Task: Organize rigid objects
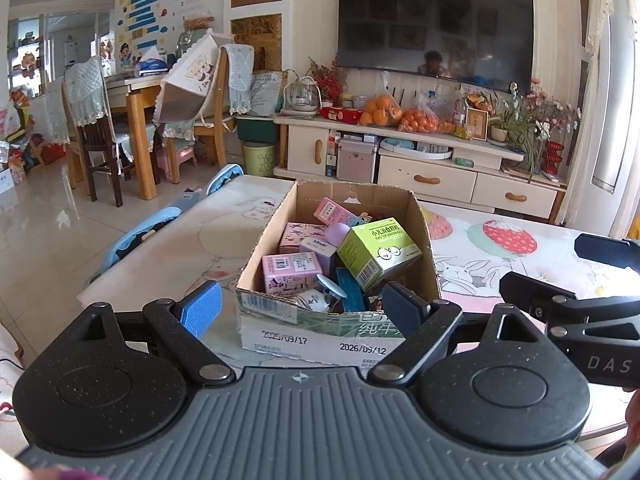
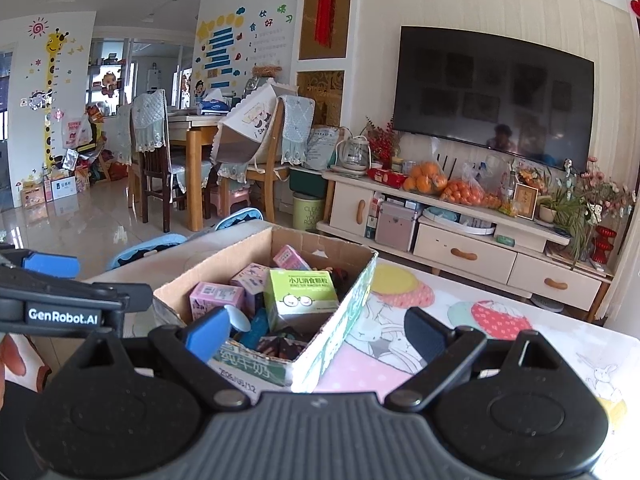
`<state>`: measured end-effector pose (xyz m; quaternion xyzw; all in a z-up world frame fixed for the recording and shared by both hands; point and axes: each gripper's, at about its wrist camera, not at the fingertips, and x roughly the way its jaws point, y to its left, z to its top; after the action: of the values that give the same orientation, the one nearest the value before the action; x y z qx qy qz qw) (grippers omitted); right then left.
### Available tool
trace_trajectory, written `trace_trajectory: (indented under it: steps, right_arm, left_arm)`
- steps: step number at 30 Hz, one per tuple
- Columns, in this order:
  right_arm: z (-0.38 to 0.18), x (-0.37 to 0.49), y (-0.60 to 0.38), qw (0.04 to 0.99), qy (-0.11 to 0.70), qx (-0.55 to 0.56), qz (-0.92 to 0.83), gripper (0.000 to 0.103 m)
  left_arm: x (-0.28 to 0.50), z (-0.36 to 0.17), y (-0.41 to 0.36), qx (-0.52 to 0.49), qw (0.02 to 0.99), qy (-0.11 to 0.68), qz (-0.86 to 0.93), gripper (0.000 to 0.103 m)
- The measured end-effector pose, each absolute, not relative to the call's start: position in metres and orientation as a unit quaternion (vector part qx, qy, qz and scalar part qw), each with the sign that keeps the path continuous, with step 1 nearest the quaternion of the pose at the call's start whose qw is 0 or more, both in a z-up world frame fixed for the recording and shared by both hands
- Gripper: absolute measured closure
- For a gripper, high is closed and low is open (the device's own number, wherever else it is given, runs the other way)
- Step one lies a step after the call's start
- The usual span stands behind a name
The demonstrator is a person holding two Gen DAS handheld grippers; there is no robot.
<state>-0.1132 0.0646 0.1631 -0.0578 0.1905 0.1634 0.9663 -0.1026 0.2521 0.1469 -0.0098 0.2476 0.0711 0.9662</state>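
Cardboard box (image 1: 340, 320) sits on the table (image 1: 520, 248), its long axis running away from the left wrist camera, open top up; inside, a green carton (image 1: 378, 254) lies tilted atop 2 pink cartons (image 1: 290, 272); bare tabletop lies to both sides of the box; left gripper (image 1: 304, 308) spread wide at the near wall, holding nothing; right gripper (image 2: 320, 330) spread too, straddling the box's near right corner.

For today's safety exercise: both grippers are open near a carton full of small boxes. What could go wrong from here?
1. The green box sits tilted on top of the pile; a nudge could tip it out of the carton.
2. The left gripper and right gripper are close together and might collide.
3. The tightly packed pink boxes leave little finger room, so a grasp may slip.
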Motion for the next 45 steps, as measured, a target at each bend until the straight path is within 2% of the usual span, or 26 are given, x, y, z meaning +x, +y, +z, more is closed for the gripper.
trace_trajectory:
  steps: [45]
  right_arm:
    - [0.156, -0.115, 0.069, 0.965, 0.197, -0.061, 0.162, 0.009]
  left_arm:
    - [-0.121, 0.142, 0.235, 0.005, 0.971, 0.227, 0.072, 0.000]
